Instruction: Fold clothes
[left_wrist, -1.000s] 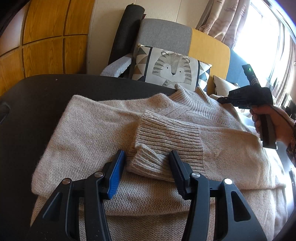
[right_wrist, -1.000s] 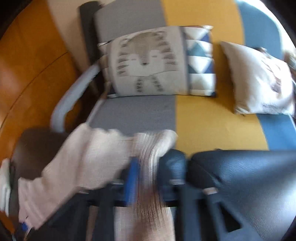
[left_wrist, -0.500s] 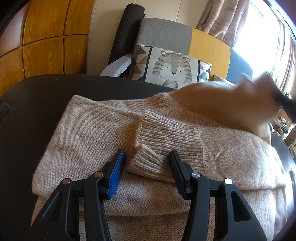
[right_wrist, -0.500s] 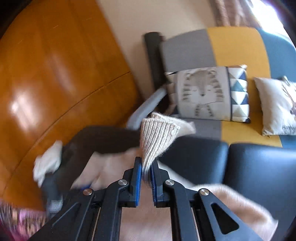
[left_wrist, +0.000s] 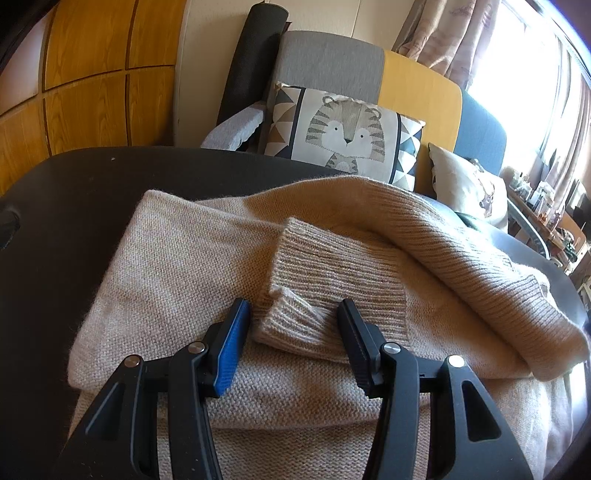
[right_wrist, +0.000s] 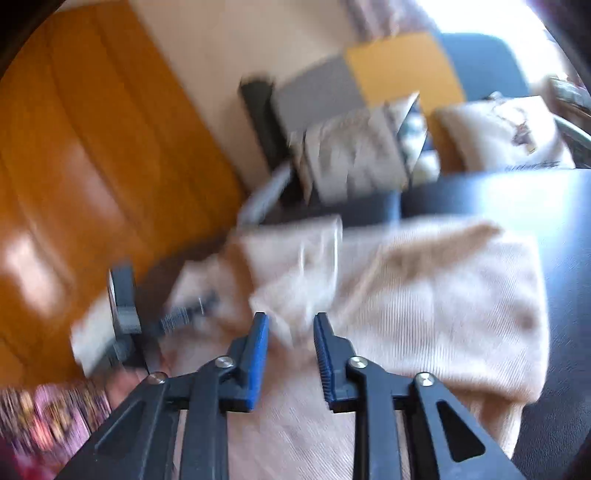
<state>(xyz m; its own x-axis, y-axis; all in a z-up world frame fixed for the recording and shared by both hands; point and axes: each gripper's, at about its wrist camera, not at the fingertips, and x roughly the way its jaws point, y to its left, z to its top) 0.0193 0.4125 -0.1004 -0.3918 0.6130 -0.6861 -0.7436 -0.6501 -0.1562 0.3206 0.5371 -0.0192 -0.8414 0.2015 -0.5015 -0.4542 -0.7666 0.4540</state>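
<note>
A beige knit sweater (left_wrist: 177, 266) lies on a black surface (left_wrist: 62, 206). Its ribbed cuff (left_wrist: 332, 291) rests on the body, and a folded-over sleeve (left_wrist: 472, 251) lies across the right part. My left gripper (left_wrist: 293, 325) is open, its jaws either side of the cuff end, low over the sweater. In the blurred right wrist view the sweater (right_wrist: 443, 302) fills the middle; my right gripper (right_wrist: 291, 339) is open and empty just above it. The other hand-held gripper (right_wrist: 125, 306) shows at the left there.
A sofa in grey, yellow and blue (left_wrist: 328, 66) stands behind the black surface, with a tiger cushion (left_wrist: 343, 129) and a cream cushion (left_wrist: 469, 184). Wooden panels (left_wrist: 85, 85) cover the wall at left. A cluttered shelf (left_wrist: 546, 210) is at far right.
My right gripper carried the sleeve over the sweater body, opened and let it go; the sleeve now lies folded across the right part. My left gripper stayed open around the cuff.
</note>
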